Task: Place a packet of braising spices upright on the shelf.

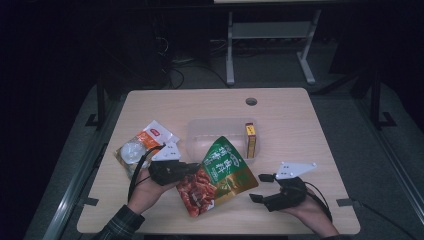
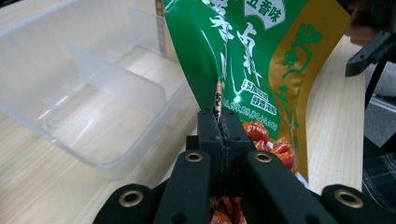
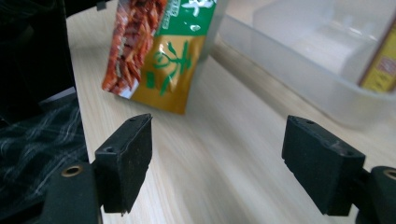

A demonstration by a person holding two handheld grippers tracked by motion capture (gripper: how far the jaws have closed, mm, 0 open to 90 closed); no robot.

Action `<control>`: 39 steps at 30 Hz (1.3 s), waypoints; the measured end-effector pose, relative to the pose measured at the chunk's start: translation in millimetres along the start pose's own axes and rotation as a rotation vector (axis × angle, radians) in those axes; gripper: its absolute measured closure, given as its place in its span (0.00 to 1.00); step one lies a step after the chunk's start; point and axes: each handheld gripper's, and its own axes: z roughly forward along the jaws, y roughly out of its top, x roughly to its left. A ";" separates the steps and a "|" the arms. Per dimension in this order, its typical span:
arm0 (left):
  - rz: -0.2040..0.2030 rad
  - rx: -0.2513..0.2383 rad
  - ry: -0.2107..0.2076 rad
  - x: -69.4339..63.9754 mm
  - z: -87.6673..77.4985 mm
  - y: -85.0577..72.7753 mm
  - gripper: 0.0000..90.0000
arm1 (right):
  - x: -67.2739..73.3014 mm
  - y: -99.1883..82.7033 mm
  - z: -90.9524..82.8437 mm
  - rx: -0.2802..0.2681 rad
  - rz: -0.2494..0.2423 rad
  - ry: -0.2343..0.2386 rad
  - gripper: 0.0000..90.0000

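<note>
High view: snack bag [image 1: 220, 175] overlaps clear bin [image 1: 199, 131]; yellow box [image 1: 250, 140] inside.

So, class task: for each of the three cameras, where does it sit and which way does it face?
High view: above the table, looking forward and down; both hands and grippers show.
Left gripper view: on the left gripper, facing the snack bag it pinches.
Right gripper view: on the right gripper, open over bare tabletop.
Shared: the bag and the clear box.

The snack bag [image 1: 218, 176] hides the clear box's [image 1: 196, 131] front wall; print on the small yellow carton [image 1: 250, 139] inside is too small to read.
</note>
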 end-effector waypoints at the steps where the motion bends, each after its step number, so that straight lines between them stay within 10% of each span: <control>1: 0.000 -0.002 0.004 0.5 -0.9 0.0 1.00 | 0.4 5.2 5.3 -0.006 -0.005 0.011 0.27; 11: -0.021 -0.049 0.019 2.8 -9.2 1.5 1.00 | 2.2 31.8 36.8 -0.041 -0.022 0.080 0.36; 18: -0.026 -0.078 0.030 3.1 -14.8 2.5 1.00 | 0.5 40.7 56.9 -0.076 -0.012 0.134 0.61; 24: -0.038 -0.093 0.027 4.9 -15.6 1.4 0.99 | -1.8 41.6 57.8 -0.097 0.014 0.155 0.86; 39: -0.030 -0.056 0.010 -2.4 -8.5 -5.2 0.98 | -10.8 49.9 42.9 -0.076 -0.007 0.162 0.99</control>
